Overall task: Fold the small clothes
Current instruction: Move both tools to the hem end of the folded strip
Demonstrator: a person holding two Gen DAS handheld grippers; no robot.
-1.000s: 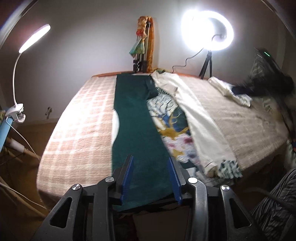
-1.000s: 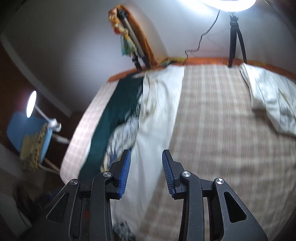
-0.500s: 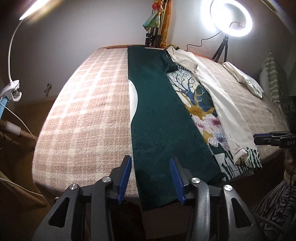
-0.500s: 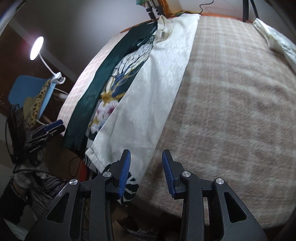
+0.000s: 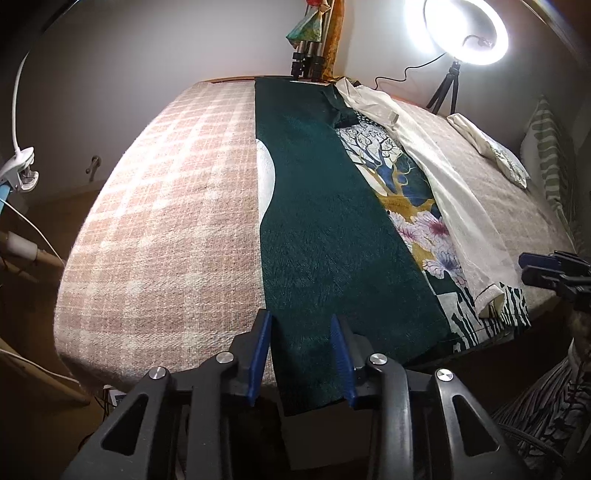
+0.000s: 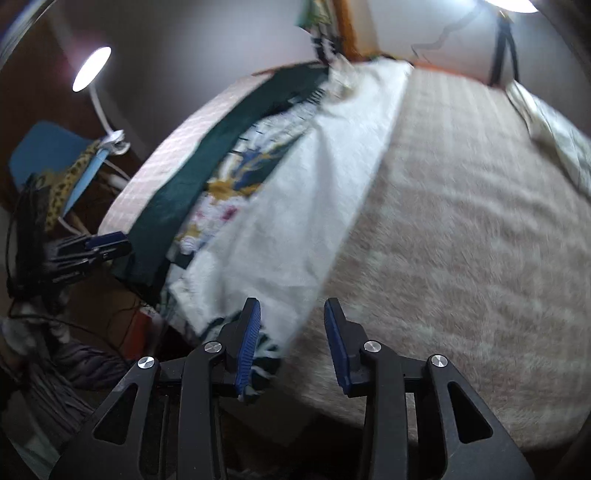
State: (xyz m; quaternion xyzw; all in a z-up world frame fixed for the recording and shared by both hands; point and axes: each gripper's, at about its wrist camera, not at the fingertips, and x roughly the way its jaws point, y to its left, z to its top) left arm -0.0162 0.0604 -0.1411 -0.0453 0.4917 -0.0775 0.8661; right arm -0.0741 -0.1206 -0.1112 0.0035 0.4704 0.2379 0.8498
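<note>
Along the near edge of the bed (image 5: 159, 206) we hold both tools low. Our left tool (image 5: 301, 354) straddles the hanging end of the dark green fold (image 5: 317, 236) of a long garment; its jaws have just been closing, the green cloth lies between them, and the blue pads do not yet press it, so it is released. Our right tool (image 6: 291, 339) hovers at the cream fold (image 6: 295, 206) on the garment's other side, jaws apart, gripping nothing. Between the two folds shows a printed panel (image 5: 406, 192) of trees and flowers. Near the far right corner lies a folded pale cloth (image 5: 487, 147), beside a ring light (image 5: 465, 33).
</note>
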